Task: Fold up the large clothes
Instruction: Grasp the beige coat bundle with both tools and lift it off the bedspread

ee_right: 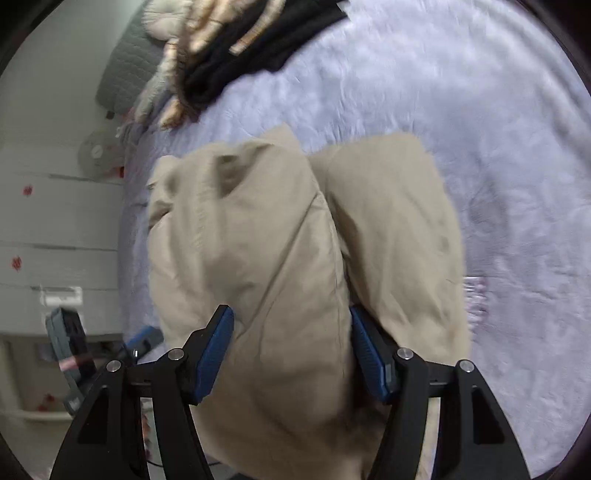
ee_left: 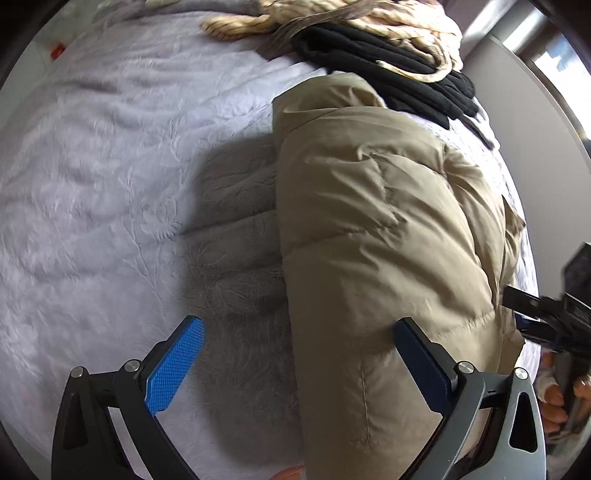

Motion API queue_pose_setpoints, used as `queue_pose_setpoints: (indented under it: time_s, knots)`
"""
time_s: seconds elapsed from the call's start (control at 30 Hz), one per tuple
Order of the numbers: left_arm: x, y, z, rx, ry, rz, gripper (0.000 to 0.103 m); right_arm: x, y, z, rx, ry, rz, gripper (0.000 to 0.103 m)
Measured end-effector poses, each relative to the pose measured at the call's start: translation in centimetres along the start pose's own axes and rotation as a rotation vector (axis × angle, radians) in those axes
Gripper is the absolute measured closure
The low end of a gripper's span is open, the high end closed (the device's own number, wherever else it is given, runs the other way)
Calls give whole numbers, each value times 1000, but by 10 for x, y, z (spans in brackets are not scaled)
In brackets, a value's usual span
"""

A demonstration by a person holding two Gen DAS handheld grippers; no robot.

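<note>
A beige padded jacket lies folded lengthwise on a pale fluffy bedspread. My left gripper hangs over the jacket's left edge, wide open; one blue fingertip is above the bedspread, the other over the jacket, and nothing is pinched. In the right wrist view the jacket bulges up between the fingers of my right gripper; its jaws stand apart around a thick fold without squeezing it. The right gripper also shows at the right edge of the left wrist view, with a hand below it.
A heap of other clothes sits at the far end of the bed: a black garment under a cream knitted one. White drawers stand beside the bed, and a grey pillow lies near the heap.
</note>
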State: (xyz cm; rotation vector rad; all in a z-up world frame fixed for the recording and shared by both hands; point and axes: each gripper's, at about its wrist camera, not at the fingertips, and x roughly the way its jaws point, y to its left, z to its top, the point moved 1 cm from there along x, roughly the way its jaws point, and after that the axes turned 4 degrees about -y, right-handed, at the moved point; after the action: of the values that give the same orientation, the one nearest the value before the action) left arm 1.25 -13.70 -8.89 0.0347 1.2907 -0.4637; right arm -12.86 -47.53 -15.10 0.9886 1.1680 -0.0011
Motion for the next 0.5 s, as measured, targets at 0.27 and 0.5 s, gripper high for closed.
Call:
queue_pose_setpoints:
  time_s: [0.27, 0.5]
  knots:
    - [17, -17, 8, 31, 27, -41, 0, -12, -6, -4, -194, -32, -271, 97]
    - [35, -49, 7, 62, 63, -71, 0, -8, -29, -6, -188, -27, -344, 103]
